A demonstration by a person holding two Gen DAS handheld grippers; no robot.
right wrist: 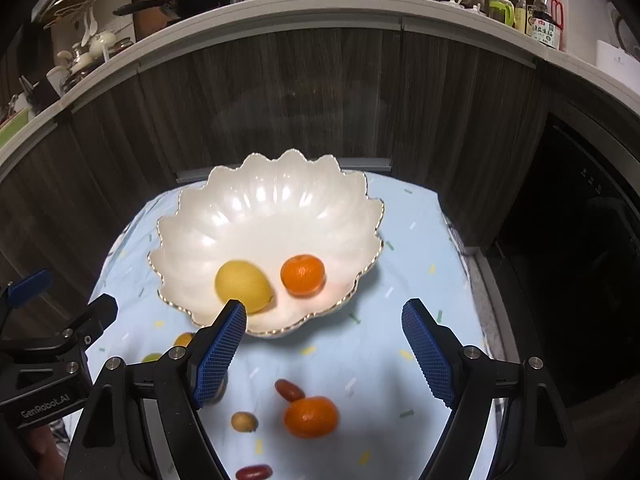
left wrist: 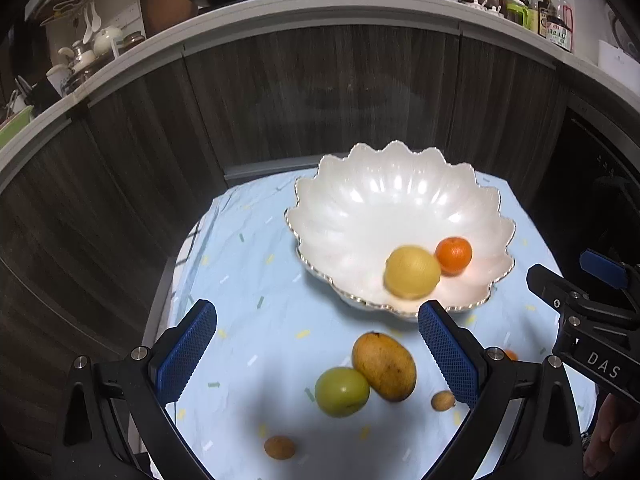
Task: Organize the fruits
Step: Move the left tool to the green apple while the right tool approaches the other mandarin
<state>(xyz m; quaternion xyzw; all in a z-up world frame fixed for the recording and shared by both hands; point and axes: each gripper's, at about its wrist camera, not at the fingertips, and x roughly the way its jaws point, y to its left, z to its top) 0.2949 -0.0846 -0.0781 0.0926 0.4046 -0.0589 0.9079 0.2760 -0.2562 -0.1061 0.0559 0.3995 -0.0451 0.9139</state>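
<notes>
Dark wood-grain cabinet fronts (left wrist: pixel 320 100) rise behind a small table spread with a pale blue tablecloth (left wrist: pixel 256 280) flecked with confetti marks. Near the cloth's far edge sits one white scalloped bowl (left wrist: pixel 400 196) with a thin gilt rim. Inside the bowl lie two fruits: one yellow round fruit (left wrist: pixel 412 272), slightly blurred, against the near wall, and one tangerine (left wrist: pixel 453 255) just beside it.

On the near side of the bowl, out on the cloth, I count one mango (left wrist: pixel 384 366) touching one green apple (left wrist: pixel 342 391), two small brown longan-like fruits (left wrist: pixel 443 401) (left wrist: pixel 279 447), a second tangerine (right wrist: pixel 311 417), and two dark red dates (right wrist: pixel 289 390) (right wrist: pixel 253 472); one date rests against that tangerine.

Both grippers hover on the near side of the bowl, above the loose fruit. The left gripper (left wrist: pixel 316 354) has its blue pads spread wide with nothing between them. The right gripper (right wrist: pixel 326 354) is likewise spread and empty.

Bare cloth lies to the left of the bowl and between the bowl and the loose fruit. The bowl's far rim nearly reaches the table's back edge, close under the cabinets; to its right the cloth ends beside a dark opening.
</notes>
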